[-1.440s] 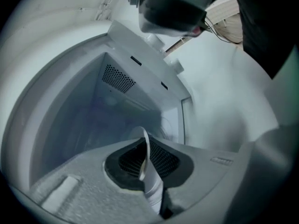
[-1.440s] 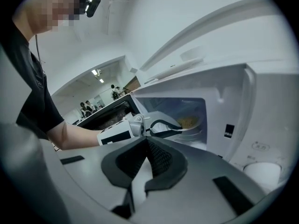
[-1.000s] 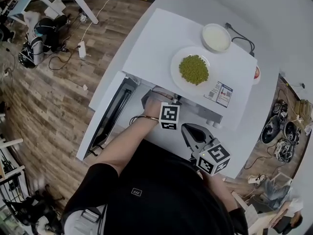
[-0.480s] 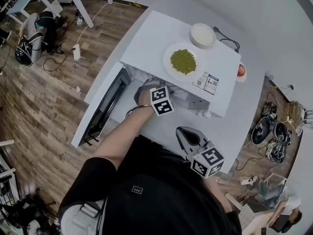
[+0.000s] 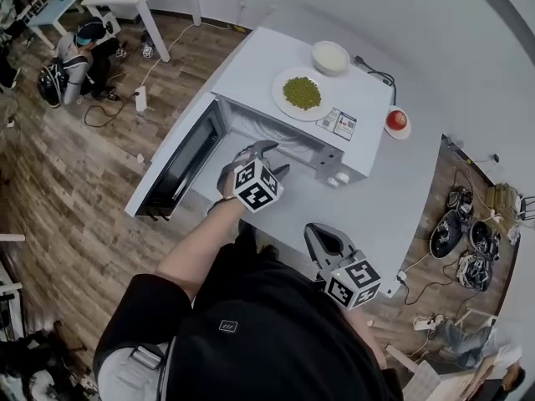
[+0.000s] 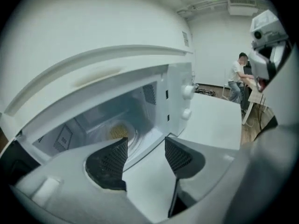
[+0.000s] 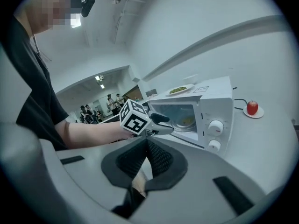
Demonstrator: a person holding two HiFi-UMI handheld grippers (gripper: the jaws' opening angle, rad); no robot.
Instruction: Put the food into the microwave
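A white microwave [image 5: 334, 153] stands on the white table with its door [image 5: 180, 170] swung open to the left. Something yellow [image 6: 119, 131] lies on the glass turntable inside; the right gripper view also shows this yellow food [image 7: 188, 121]. My left gripper [image 5: 266, 157] hovers just in front of the opening. Its jaws [image 6: 145, 143] are opening and nothing is between them. On the microwave's top sit a plate of green peas [image 5: 302, 93] and a white bowl [image 5: 330, 57]. My right gripper [image 5: 319, 234] is nearer the person, shut and empty [image 7: 145, 141].
A red apple [image 5: 396, 120] on a small plate sits on the table right of the microwave, beside its two knobs [image 7: 216, 126]. A black cable [image 5: 376, 73] runs behind. The open door juts out over the wooden floor [image 5: 75, 182]. People stand far off in the room.
My left gripper has pulled back out of the microwave's opening, risen and rolled, and its jaws have opened. The right gripper has drawn back from the microwave.
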